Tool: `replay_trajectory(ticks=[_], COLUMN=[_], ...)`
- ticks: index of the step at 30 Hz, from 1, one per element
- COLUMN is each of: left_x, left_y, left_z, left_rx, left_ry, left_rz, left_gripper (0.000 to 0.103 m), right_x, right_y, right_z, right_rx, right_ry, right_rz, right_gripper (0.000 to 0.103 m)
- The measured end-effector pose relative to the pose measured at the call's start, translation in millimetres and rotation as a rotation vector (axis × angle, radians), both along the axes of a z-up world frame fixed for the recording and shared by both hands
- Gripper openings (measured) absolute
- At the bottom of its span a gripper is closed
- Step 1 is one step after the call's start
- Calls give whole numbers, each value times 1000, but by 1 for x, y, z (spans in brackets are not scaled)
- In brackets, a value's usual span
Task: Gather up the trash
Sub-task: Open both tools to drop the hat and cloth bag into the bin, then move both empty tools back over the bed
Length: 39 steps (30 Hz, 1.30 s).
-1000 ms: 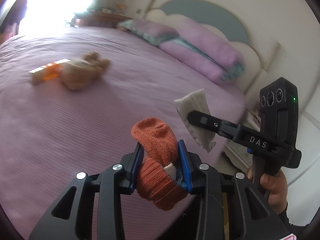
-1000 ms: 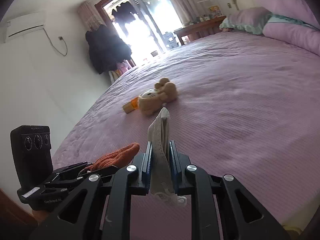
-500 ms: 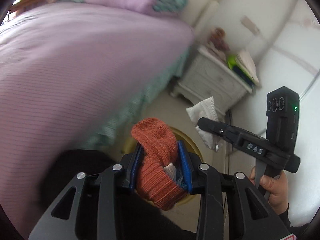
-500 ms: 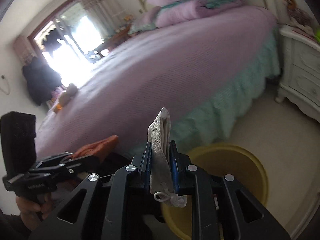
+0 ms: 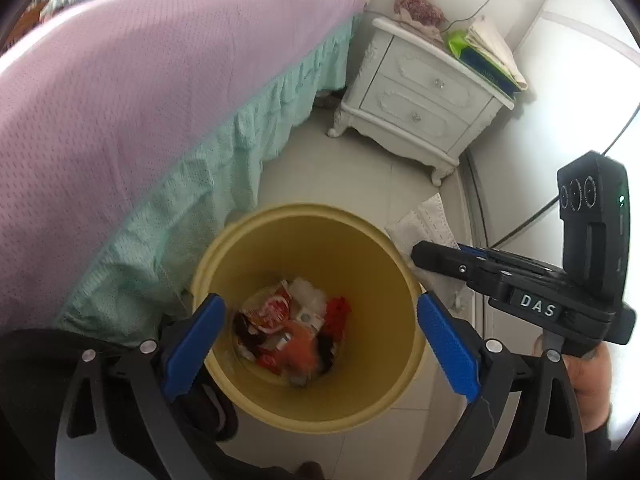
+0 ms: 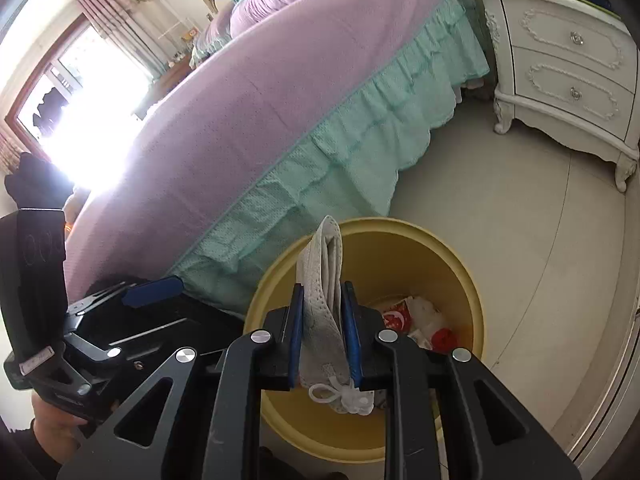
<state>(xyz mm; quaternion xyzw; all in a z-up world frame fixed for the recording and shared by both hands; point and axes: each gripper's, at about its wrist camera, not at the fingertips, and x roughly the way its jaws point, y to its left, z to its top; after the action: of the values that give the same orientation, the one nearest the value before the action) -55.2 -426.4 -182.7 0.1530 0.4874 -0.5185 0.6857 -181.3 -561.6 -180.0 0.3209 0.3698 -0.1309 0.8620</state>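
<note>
Both tools over the yellow bin [image 5: 240,248], which stands on the floor just beside the bed's green skirt [image 5: 192,176]. Left tool [image 5: 316,332] points down into the mouth, its jaws opening, already wide with nothing between them; a blurred orange thing [image 5: 304,350] lies on the wrappers at the bottom, right below. Right tool [image 6: 323,332] is clamped on a white face mask [image 6: 322,280], pads pressing both sides, mask's long axis upright along the fingers, ear loop dangling at the near end. In the right wrist view the mask sits over the bin's near-left part; in the left wrist view it hangs at the rim's right edge [image 5: 426,222]. Judgement: releasing should drop it inside, but a nudge toward centre is safer. Nightstand [image 5: 424,92] well apart, floor around the bin open.
</note>
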Motion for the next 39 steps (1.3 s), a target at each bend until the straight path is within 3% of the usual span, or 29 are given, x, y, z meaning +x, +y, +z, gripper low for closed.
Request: replay_trajectory(ticks=[12, 14, 16, 17, 29, 39], left_x=[2, 2, 1, 1, 0, 1], left_y=[0, 1, 1, 1, 2, 8], left_z=[-7, -7, -7, -7, -8, -1], left_rx=[17, 13, 13, 14, 19, -19], left_ry=[3, 6, 5, 5, 17, 40], left_rz=[-7, -11, -13, -13, -25, -24], left_gripper=[98, 98, 99, 99, 99, 99], right_x=[6, 8, 11, 13, 12, 8], right_y=[5, 5, 5, 6, 9, 18], right_z=[-15, -16, -18, -19, -20, 8], right_rx=[11, 20, 20, 11, 15, -83], right_ry=[58, 68, 82, 95, 110, 15], right_rz=[36, 41, 46, 48, 49, 52], right_gripper=[21, 24, 48, 53, 57, 79])
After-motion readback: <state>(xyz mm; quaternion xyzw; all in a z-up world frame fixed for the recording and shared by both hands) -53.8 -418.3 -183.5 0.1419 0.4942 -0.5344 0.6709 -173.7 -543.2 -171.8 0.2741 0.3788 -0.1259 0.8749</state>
